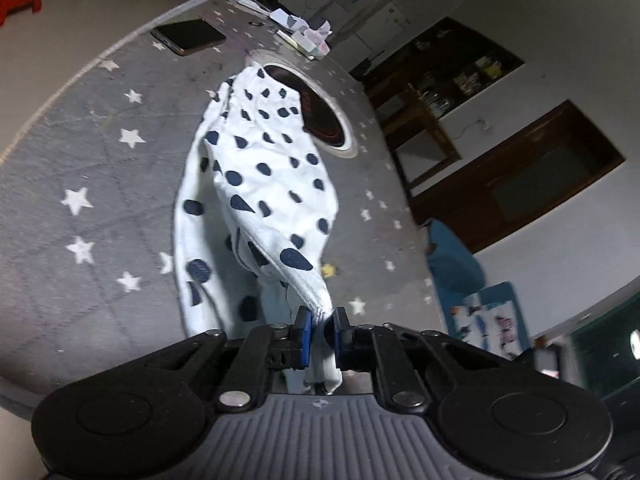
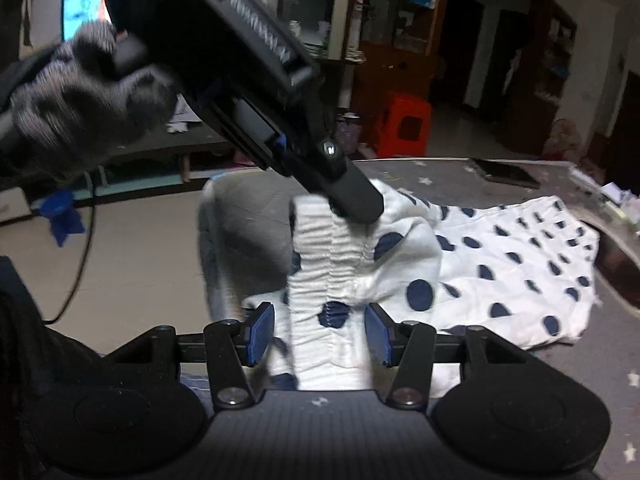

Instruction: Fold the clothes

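A white garment with dark blue dots lies stretched along the grey star-print table cover. My left gripper is shut on a bunched corner of its edge, lifted off the table. From the right wrist, the garment spreads to the right, and its ribbed waistband rises from my right gripper up to the left gripper. The blue pads of the right gripper stand on either side of the waistband and hold it. A gloved hand carries the left gripper.
A phone and loose papers lie at the far end of the table. A round metal-rimmed opening sits beside the garment's far end. A red stool stands on the floor beyond the table.
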A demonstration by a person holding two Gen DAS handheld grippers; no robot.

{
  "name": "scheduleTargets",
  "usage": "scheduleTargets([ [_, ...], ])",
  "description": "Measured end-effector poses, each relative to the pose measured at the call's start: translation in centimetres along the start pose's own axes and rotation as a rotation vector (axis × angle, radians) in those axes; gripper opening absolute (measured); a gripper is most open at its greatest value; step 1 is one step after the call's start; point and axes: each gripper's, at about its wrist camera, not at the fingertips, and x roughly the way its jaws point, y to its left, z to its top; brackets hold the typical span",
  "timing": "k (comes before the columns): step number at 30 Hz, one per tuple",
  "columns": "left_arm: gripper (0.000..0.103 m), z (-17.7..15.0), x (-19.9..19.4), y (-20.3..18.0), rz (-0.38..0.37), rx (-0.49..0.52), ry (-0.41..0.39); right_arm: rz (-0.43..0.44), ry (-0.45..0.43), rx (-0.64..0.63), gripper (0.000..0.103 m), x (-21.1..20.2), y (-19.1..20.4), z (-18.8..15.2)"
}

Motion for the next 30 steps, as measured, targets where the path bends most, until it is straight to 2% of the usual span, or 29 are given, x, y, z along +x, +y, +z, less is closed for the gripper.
scheduleTargets([
  [1,0.012,0.1,0.1,0.0,-0.007,-0.006,0.001,-0.010,0.003,-0.002,0.047,-0.1,0.1,-0.2],
  [2,0.012,0.1,0.1,0.1,-0.010,-0.012,0.002,-0.018,0.007,-0.003,0.041,-0.2,0.2,-0.4],
  [3,0.012,0.1,0.2,0.2,-0.014,-0.018,0.004,-0.025,0.012,-0.006,0.031,-0.3,0.2,-0.6],
  [5,0.012,0.1,0.3,0.4,-0.018,-0.029,0.008,-0.046,0.017,-0.012,0.026,-0.8,0.3,-0.7],
  [6,0.012,0.1,0.3,0.7,-0.014,-0.033,0.010,-0.050,0.019,-0.013,0.019,-1.1,0.2,-0.7],
  [9,0.012,-0.2,0.2,1.5,0.008,-0.041,0.019,-0.070,0.012,-0.022,0.012,-2.4,-0.1,-0.5],
  [11,0.012,-0.7,0.3,2.3,0.034,-0.039,0.040,-0.070,0.015,-0.025,0.012,-2.7,-0.3,-0.5],
  [14,0.013,-1.7,1.0,3.5,0.111,-0.019,0.091,-0.019,0.038,-0.025,0.012,-2.4,-0.3,-0.8],
  [18,0.018,-2.5,1.2,4.7,0.141,-0.013,0.138,0.056,0.078,-0.041,0.026,-1.5,0.1,-1.2],
  [21,0.018,-1.9,0.1,3.8,0.166,0.072,0.110,0.112,0.067,-0.003,0.027,-2.7,-0.9,-0.8],
  [25,0.020,-0.7,-1.3,2.0,0.177,0.177,0.029,0.159,0.020,0.133,0.027,-4.5,-3.7,0.1],
  [30,0.020,0.4,0.8,0.7,0.146,0.241,-0.017,0.062,-0.019,0.211,0.028,-3.3,-6.4,0.4],
])
